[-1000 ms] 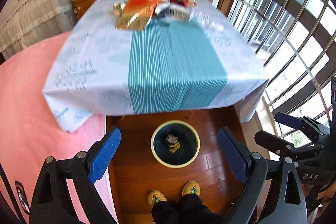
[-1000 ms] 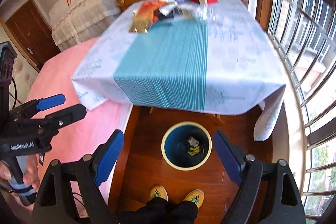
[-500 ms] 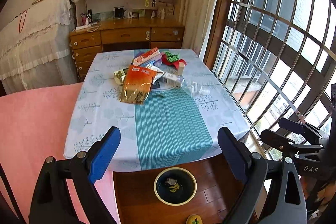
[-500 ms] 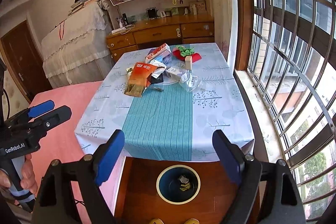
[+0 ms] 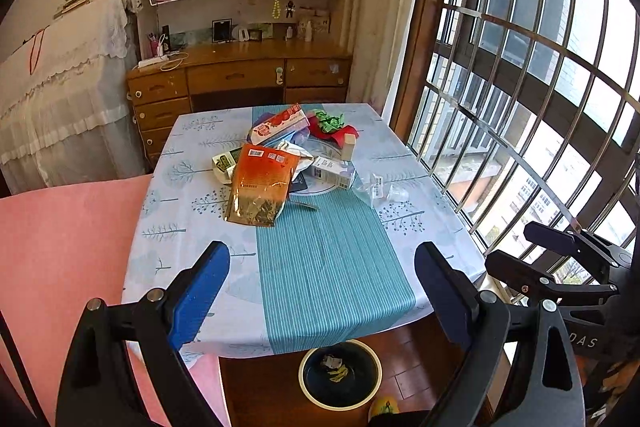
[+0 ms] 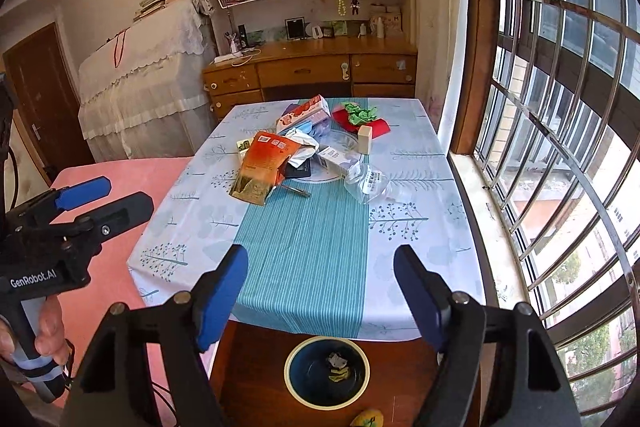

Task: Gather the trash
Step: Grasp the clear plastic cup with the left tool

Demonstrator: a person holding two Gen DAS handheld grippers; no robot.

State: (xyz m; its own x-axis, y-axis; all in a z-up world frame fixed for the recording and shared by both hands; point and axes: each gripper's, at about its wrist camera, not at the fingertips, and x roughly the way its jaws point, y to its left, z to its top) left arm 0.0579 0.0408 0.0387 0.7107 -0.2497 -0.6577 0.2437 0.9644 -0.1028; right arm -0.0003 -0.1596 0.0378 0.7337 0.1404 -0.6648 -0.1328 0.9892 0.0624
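Far left: a cabinet draped in a white lace cover. Near left: a pink surface beside the table.

Left gripper: released, blue-padded jaws spread wide, nothing between them, held above the table's near edge.

Table: pale tree-print cloth with a teal striped band down the middle. Trash sits heaped at the far half. From the left: an orange snack pouch lying flat over a small green packet; a red-and-white carton behind it; a white box; green crumpled paper on red wrapping at the far right of the heap; a clear plastic bag nearest the window.

Right gripper: released, its jaws have just been narrowing, nothing between them.

Floor, near centre: a dark bin with a cream rim, just under the table's near edge, with a few scraps inside.

Right: a barred window.
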